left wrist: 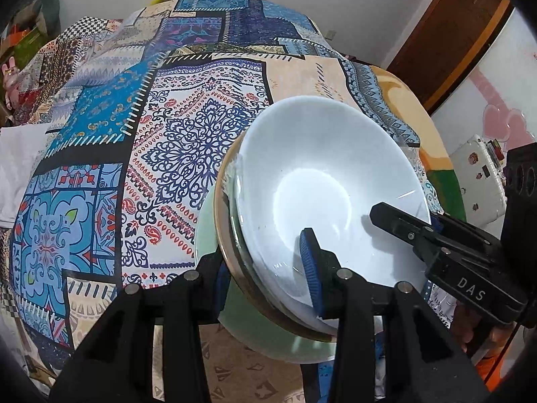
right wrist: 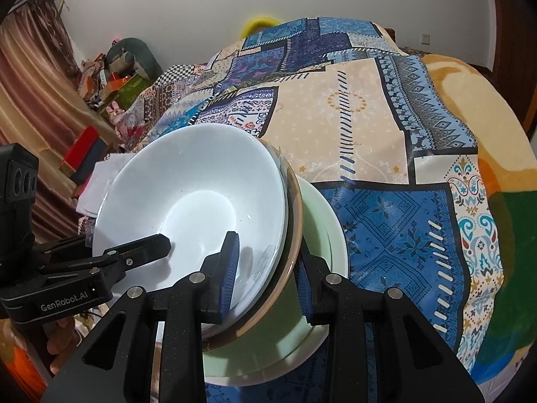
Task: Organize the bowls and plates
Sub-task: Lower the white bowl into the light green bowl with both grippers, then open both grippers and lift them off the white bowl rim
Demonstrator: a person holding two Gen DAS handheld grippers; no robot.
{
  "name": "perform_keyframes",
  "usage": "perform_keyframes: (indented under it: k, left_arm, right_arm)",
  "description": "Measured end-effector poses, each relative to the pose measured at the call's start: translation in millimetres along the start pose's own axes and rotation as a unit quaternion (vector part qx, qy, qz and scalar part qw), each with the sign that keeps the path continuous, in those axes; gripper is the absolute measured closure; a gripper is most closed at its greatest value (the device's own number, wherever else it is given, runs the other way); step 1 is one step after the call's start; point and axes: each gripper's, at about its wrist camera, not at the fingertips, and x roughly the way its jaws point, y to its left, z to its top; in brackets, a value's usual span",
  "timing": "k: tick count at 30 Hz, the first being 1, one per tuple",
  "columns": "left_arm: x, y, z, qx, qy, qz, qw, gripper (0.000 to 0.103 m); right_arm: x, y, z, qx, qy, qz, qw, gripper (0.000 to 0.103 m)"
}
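A white bowl (left wrist: 322, 174) (right wrist: 191, 194) is nested in a clear glass dish and a brown-rimmed bowl (left wrist: 223, 228) (right wrist: 295, 221). Under them lies a pale green plate (left wrist: 204, 235) (right wrist: 322, 228). My left gripper (left wrist: 265, 262) is shut on the near rim of the stack, with one blue pad inside the white bowl and the other outside. My right gripper (right wrist: 266, 255) is shut on the opposite rim in the same way. Each view shows the other gripper's upper finger (left wrist: 399, 223) (right wrist: 144, 252) reaching into the white bowl; its lower finger is hidden.
The stack is over a bed covered by a patchwork-patterned quilt (left wrist: 174, 127) (right wrist: 369, 127). A white folded cloth (left wrist: 20, 168) lies at the left edge. Boxes and clutter (right wrist: 110, 77) sit by a curtain. A white cabinet with stickers (left wrist: 476, 174) stands to the right.
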Motion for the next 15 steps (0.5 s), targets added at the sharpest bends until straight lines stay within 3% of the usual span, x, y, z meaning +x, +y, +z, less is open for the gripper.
perform_keyframes:
  k: [4,8,15]
  left_arm:
    - [1,3,2,-0.006,0.002,-0.008,0.9999,0.063]
    - [-12,-2,0,0.01,-0.026,0.018,0.9994,0.059]
    - [-57,-11,-4,0.018,-0.073,0.023,0.9969,0.054]
  right_arm:
    - [-1,1,1,-0.001,0.0,0.002,1.0,0.071]
    - [-11,6,1,-0.011,-0.01,-0.013,1.0,0.065]
    - [-51,16,4,-0.026,-0.05,-0.018,0.998,0.062]
